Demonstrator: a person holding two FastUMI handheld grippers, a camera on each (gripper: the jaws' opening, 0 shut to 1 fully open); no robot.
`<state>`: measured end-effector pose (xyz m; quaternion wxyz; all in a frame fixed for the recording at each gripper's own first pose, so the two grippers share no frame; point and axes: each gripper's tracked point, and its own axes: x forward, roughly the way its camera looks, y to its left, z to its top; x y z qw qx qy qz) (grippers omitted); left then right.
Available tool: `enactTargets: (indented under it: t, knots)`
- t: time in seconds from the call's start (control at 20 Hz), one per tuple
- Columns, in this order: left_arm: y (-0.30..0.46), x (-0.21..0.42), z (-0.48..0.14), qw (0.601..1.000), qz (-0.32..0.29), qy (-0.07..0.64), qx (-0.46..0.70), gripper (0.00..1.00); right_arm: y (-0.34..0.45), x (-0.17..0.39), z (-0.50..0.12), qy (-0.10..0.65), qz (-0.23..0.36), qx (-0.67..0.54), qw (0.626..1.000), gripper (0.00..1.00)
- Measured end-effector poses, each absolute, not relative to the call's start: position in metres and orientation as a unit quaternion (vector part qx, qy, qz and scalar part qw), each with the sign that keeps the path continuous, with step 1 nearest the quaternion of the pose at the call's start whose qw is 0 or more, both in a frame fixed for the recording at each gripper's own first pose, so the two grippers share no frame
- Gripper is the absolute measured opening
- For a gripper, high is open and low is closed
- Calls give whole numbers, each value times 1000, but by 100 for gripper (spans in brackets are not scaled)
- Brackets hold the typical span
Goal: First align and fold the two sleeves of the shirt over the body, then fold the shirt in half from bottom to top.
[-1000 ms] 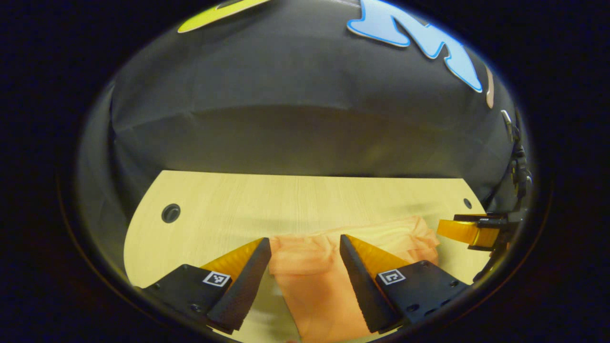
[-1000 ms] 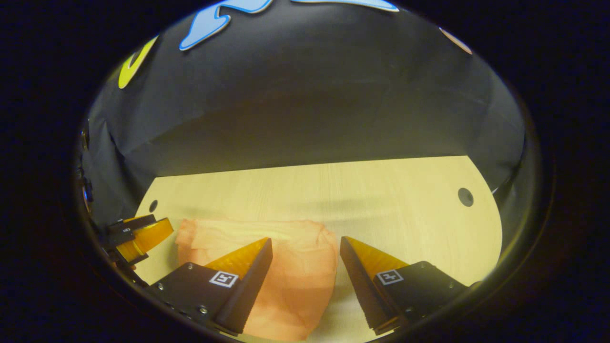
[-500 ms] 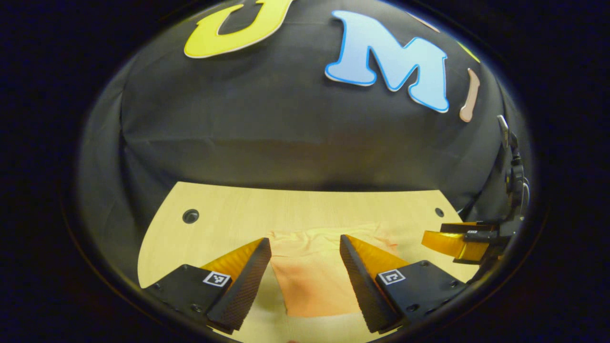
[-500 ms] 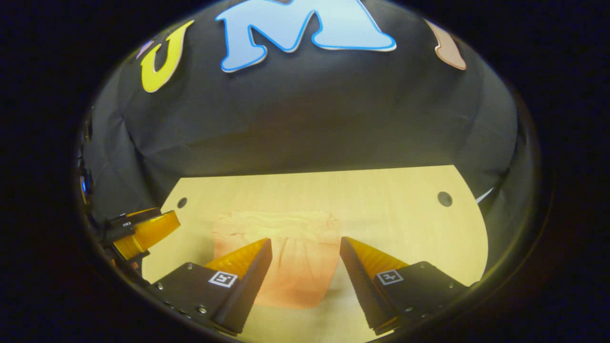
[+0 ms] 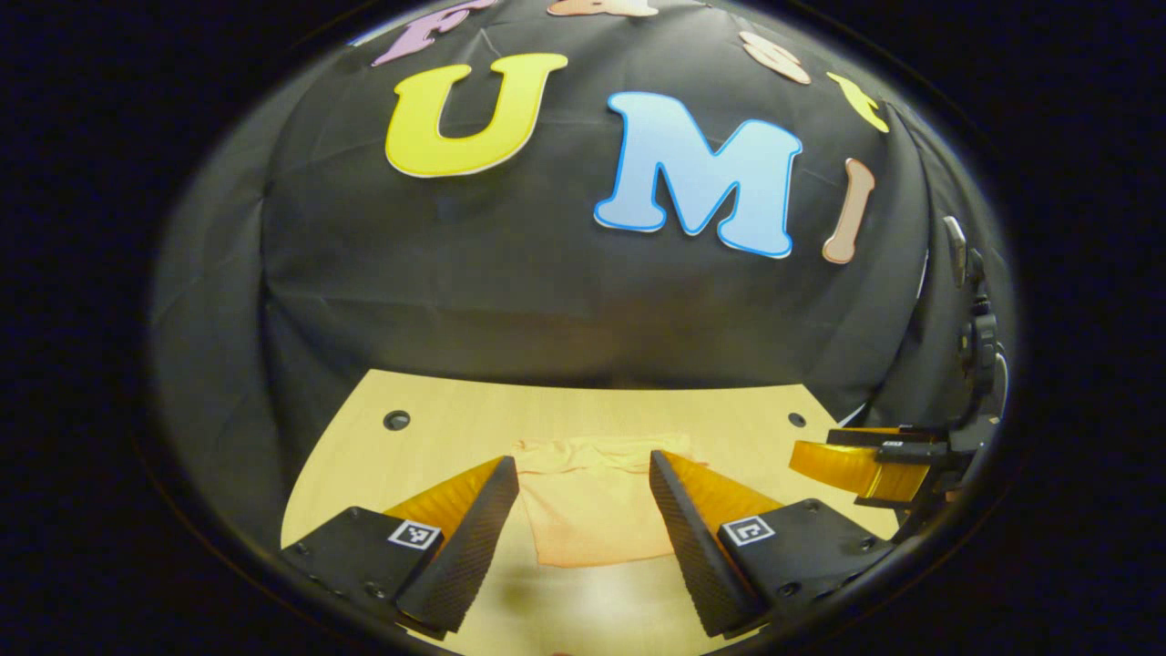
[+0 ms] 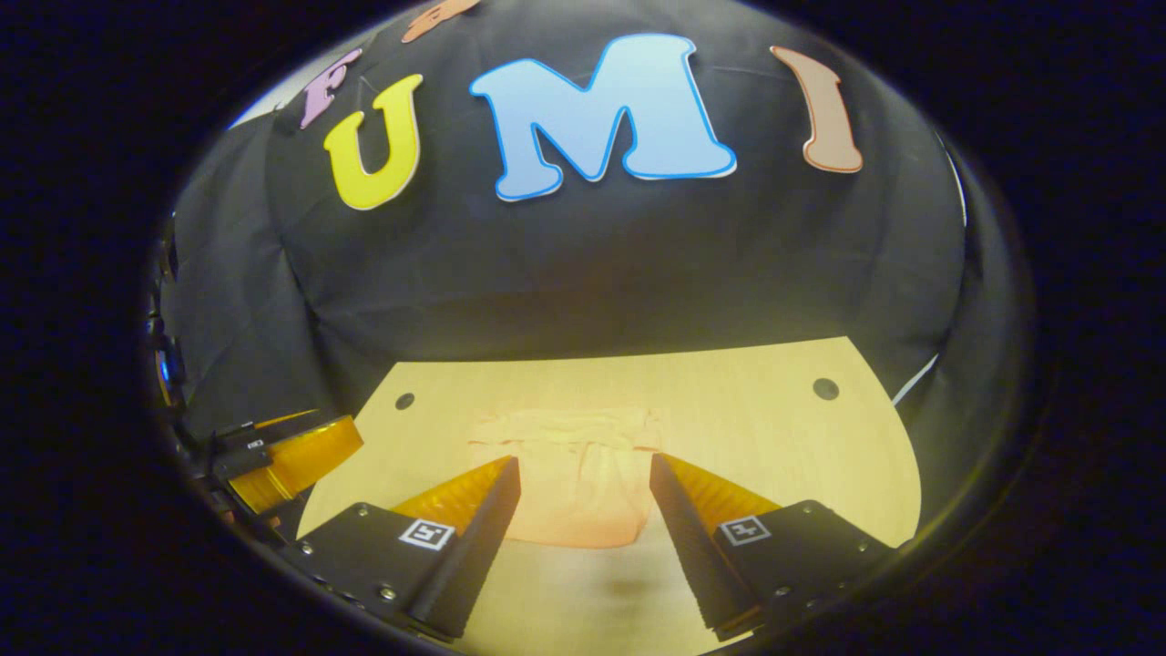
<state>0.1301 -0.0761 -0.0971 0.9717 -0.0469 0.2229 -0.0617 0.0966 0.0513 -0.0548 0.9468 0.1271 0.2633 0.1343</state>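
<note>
In the left gripper view, the left gripper (image 5: 583,510) hangs above the near edge of the tabletop (image 5: 428,428), its fingers spread wide apart with nothing between them. Beyond them the shirt (image 5: 592,510) lies flat as a compact peach rectangle about midway along the tabletop, its near hem straight and its far end slightly rumpled, short of the far edge. The right gripper (image 5: 852,465) shows toward the right edge of the tabletop, clear of the cloth.

In the right gripper view, the right gripper (image 6: 583,510) likewise hangs off the shirt (image 6: 569,483), fingers wide apart and empty. The shirt sits between the two holes near the far corners, its folded bundle bunched at the far end. The left gripper (image 6: 301,451) shows near the left edge.

By the look of the packet, the folding appears done and the step in hand is letting go and backing off. To do it well, lift both grippers straight away with fingers open, so no tip snags the top layer or drags the hem askew.
</note>
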Motion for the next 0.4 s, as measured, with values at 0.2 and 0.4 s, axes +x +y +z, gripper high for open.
enactTargets:
  t: [0.2,0.4]
  knots:
    - [-72,82,-78,977,-58,202,-43,95,49,58,-31,229,139,136,954,89]
    - [-61,36,-63,980,-51,185,-42,95,47,26,-14,203,142,132,960,90]
